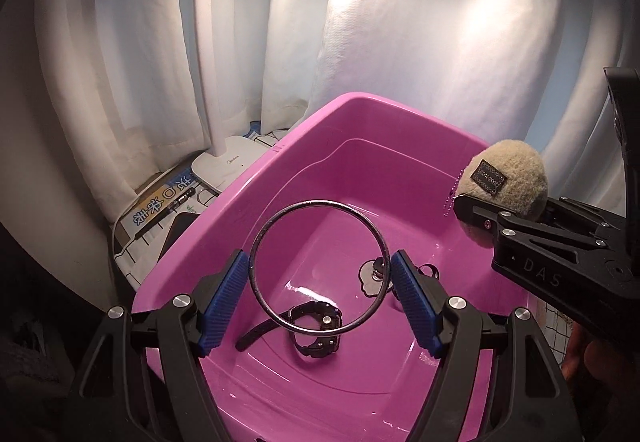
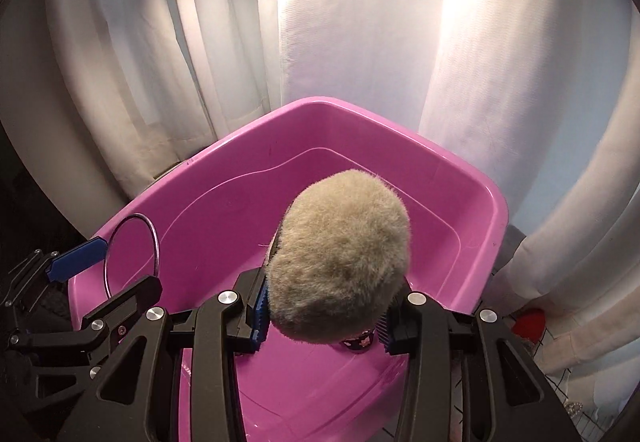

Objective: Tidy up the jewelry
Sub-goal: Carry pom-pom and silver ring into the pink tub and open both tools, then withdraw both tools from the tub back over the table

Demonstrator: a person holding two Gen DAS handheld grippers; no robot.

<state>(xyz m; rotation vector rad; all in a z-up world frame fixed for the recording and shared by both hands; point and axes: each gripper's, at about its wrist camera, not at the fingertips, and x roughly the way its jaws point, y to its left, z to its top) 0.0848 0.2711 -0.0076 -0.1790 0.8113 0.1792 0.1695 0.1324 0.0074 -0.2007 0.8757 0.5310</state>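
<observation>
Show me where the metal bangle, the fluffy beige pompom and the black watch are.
metal bangle (image 1: 256, 242): left wrist view, on its left rim.
fluffy beige pompom (image 2: 340, 250): right wrist view, on the middle of its fur.
black watch (image 1: 320, 326): left wrist view, on its case.

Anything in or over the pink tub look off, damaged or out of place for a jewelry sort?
One oddity: the fuzzy beige pom-pom clamped in the right gripper over the pink tub is a plush charm, not jewelry. The left gripper holds a metal bangle upright, intact. A black watch and small charms lie loose inside, nothing broken.
</observation>
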